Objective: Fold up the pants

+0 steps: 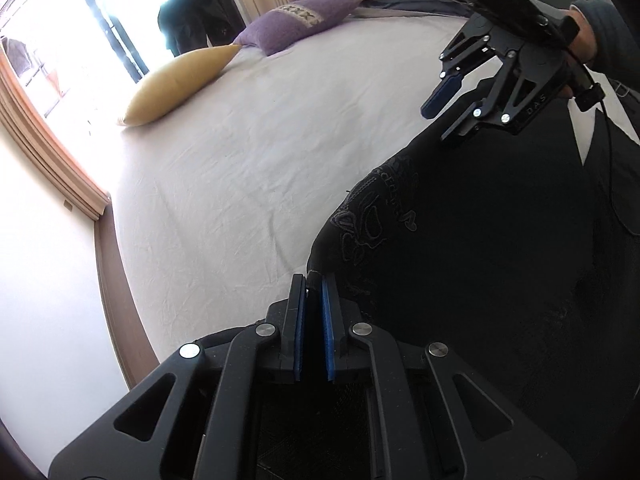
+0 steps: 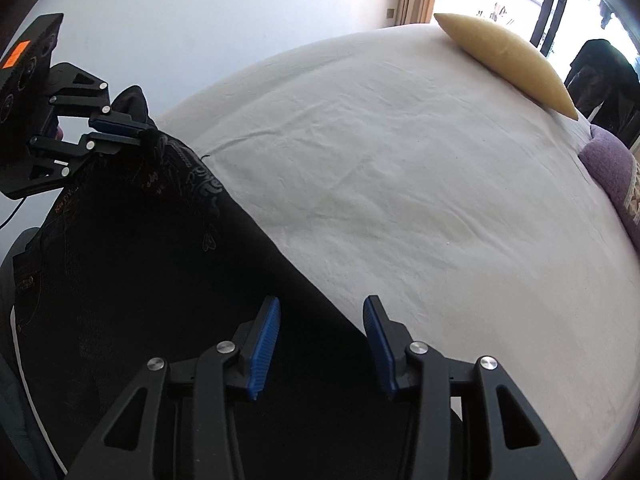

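While the left claw (image 1: 314, 280) pinches the pants (image 1: 480, 240), the right claw (image 2: 320, 312) gapes.

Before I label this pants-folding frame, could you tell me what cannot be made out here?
- Left wrist view: the pants run off the right and lower edges; the legs are unseen.
- Right wrist view: the right tool hides the pants' edge below it; contact unclear.
- Both views: glare washes out the window.

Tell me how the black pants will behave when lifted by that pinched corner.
The pants look floppy: the fabric bunches at the left gripper, so the rest would likely hang and drag. It looks like thick stitched denim, so probably heavy. The sheet is wrinkled, so it may tug along.
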`<state>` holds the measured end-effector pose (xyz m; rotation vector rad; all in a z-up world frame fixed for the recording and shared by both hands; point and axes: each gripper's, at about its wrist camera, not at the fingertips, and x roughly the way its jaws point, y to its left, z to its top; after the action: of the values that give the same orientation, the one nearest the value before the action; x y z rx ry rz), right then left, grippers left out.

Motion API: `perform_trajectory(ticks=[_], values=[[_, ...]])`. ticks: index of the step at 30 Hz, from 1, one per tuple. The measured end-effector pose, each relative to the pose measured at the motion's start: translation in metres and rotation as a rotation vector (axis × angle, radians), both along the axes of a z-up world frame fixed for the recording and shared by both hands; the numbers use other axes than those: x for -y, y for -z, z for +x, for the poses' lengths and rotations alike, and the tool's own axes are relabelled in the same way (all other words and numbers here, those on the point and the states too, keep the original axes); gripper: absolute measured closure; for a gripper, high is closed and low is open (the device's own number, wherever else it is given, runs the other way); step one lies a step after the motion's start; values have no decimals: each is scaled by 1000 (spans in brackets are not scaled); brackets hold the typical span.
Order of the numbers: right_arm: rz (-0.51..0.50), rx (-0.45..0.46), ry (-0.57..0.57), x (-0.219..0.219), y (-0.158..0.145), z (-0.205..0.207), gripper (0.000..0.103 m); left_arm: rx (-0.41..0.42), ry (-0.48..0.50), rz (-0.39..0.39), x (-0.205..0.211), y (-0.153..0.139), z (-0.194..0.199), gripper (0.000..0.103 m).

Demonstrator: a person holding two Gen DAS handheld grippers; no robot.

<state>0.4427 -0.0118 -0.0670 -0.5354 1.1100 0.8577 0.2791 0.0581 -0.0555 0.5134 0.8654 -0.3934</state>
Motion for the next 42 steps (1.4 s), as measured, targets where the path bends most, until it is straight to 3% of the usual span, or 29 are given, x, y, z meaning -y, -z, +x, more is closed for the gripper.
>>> perform_trajectory(ticks=[2,4,6,8,12,22,29,35,42], values=[[-20,-4,-14,-4,4,1,57,6,4,-5,-4,-7,-7,96],[-35,-16,-28,-7,7,1,67,12,5,-2,-2,-6,1,96],[-39,-18,-38,-9,9,0,85,10,4,-1,-2,-4,4,96],[-28,-22,-41,-9,8,-2,92,11,-1,1,0,-1,5,96],[-18,-20,-17,-9,6,-7,98,13,-11,-10,0,-1,5,97],[46,41,88,-20,-11,-28,99,15,7,-54,11,-12,-16,97],[101,12,154,-24,-12,-54,99,5,30,-68,23,-16,-45,97],[61,25,74,-31,-9,-93,99,0,73,-80,28,-21,-78,97],[-92,67,-95,-15,-1,-147,100,-27,138,27,19,1,-126,97]])
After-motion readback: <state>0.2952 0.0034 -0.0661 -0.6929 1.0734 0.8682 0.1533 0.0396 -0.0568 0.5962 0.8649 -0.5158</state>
